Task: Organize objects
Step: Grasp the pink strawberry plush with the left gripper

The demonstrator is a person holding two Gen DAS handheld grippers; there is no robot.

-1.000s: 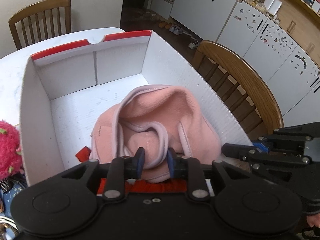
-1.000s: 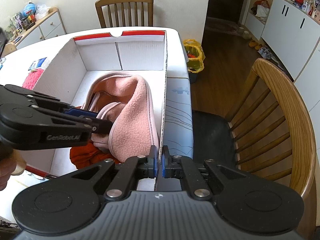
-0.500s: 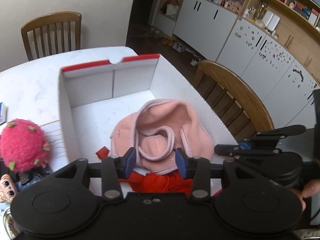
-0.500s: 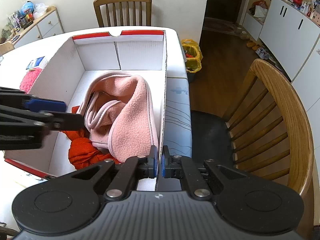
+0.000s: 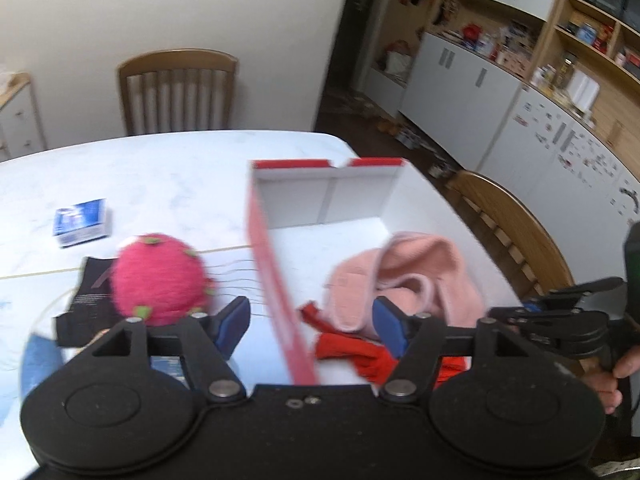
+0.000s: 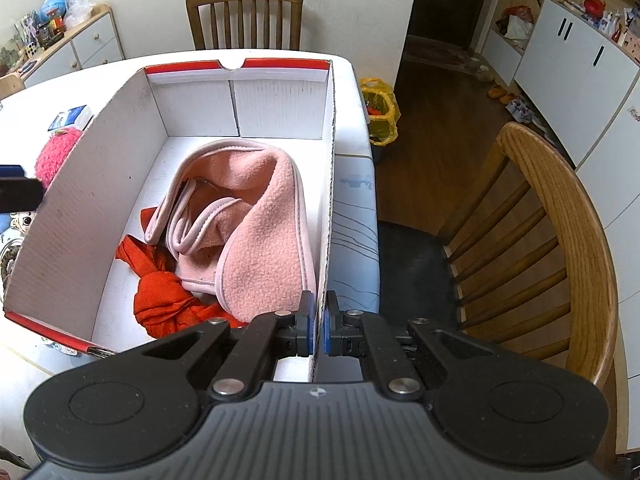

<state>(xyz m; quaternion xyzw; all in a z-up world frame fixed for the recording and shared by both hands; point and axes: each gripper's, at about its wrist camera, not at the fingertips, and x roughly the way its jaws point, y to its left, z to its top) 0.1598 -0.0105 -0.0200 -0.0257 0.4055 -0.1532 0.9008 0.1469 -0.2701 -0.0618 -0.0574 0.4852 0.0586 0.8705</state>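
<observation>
A white table (image 5: 168, 168) carries a red-and-white cardboard box (image 6: 132, 128) along its right edge. Inside lie a pink fleece garment (image 6: 256, 216) and, toward the near-left corner, a red cloth (image 6: 160, 292). The right gripper (image 6: 318, 324) is clenched on the box's right wall. The left gripper (image 5: 308, 320) is spread wide, straddling the left wall, holding nothing. Outside that wall sits a pink plush (image 5: 158, 280), apparently a dragon fruit.

Pink fleece (image 6: 256, 216), red cloth (image 6: 164, 300), white red-edged box (image 6: 100, 184), magenta green-flecked plush (image 5: 158, 278).
</observation>
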